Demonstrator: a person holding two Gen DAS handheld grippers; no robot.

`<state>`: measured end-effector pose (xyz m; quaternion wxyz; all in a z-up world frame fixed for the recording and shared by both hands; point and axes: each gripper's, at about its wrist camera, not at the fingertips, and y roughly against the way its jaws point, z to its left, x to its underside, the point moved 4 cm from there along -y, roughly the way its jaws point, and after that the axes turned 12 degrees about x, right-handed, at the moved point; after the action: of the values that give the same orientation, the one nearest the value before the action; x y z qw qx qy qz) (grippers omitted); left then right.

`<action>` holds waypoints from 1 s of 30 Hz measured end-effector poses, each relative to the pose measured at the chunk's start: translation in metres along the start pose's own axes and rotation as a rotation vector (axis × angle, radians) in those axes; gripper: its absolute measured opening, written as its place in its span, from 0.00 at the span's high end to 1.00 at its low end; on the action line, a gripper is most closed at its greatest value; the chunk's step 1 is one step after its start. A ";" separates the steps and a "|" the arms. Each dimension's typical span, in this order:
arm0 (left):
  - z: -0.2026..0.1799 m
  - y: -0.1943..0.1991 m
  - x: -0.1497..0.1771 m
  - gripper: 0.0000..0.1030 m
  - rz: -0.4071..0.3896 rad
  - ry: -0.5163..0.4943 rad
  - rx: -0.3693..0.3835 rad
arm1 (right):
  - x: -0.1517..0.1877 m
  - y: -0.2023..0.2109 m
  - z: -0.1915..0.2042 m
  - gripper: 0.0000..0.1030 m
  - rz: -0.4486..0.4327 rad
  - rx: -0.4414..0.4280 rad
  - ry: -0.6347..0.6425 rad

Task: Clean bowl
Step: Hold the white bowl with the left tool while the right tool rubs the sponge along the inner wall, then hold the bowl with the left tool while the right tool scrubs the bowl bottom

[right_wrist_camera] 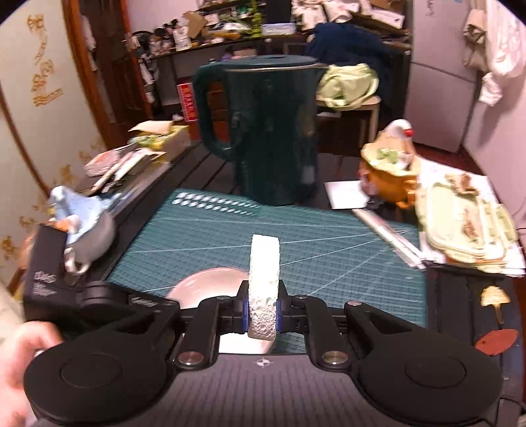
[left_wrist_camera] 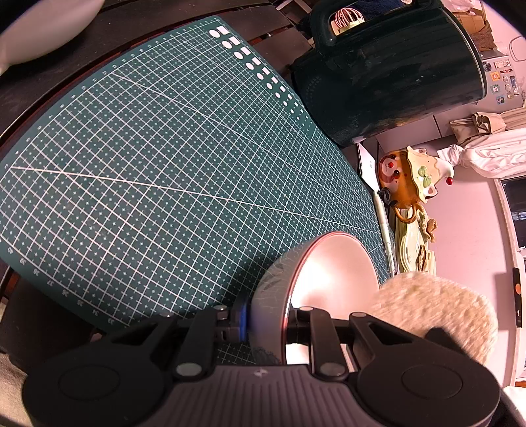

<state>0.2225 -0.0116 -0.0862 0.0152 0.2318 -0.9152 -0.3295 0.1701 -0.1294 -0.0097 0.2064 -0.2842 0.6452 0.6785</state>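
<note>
Both jaws clamped | my left gripper (left_wrist_camera: pixel 264 325) grips bowl (left_wrist_camera: pixel 328 279) rim | my right gripper (right_wrist_camera: pixel 262 315) pinches sponge (right_wrist_camera: pixel 263 289) | wiping seems underway, not finished

A lived-in home room, and a crowded one. Just ahead of the claw a green cutting mat (right_wrist_camera: pixel 328 243) covers a dark slatted table (right_wrist_camera: pixel 210 167), with a dark green kettle (right_wrist_camera: pixel 263 131) at its far edge. Off to the right sit a ceramic teapot (right_wrist_camera: pixel 391 164) and stacked pale-green dishes (right_wrist_camera: pixel 460 223). Beyond, cluttered shelves (right_wrist_camera: pixel 230 26), clothes on a chair (right_wrist_camera: pixel 348 85), and a fridge (right_wrist_camera: pixel 440 75).
</note>
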 end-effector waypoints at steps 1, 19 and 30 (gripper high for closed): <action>0.000 0.000 0.000 0.82 0.000 0.000 0.000 | 0.002 -0.003 0.003 0.88 0.012 -0.008 0.007; 0.000 0.000 0.000 0.82 -0.002 0.001 0.002 | 0.025 -0.042 0.018 0.88 0.079 0.127 0.088; 0.002 -0.001 0.000 0.82 -0.002 -0.001 0.000 | -0.004 0.001 -0.016 0.88 -0.015 0.062 -0.051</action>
<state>0.2223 -0.0115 -0.0881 0.0144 0.2323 -0.9150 -0.3296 0.1747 -0.1447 -0.0065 0.2365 -0.2651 0.6582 0.6638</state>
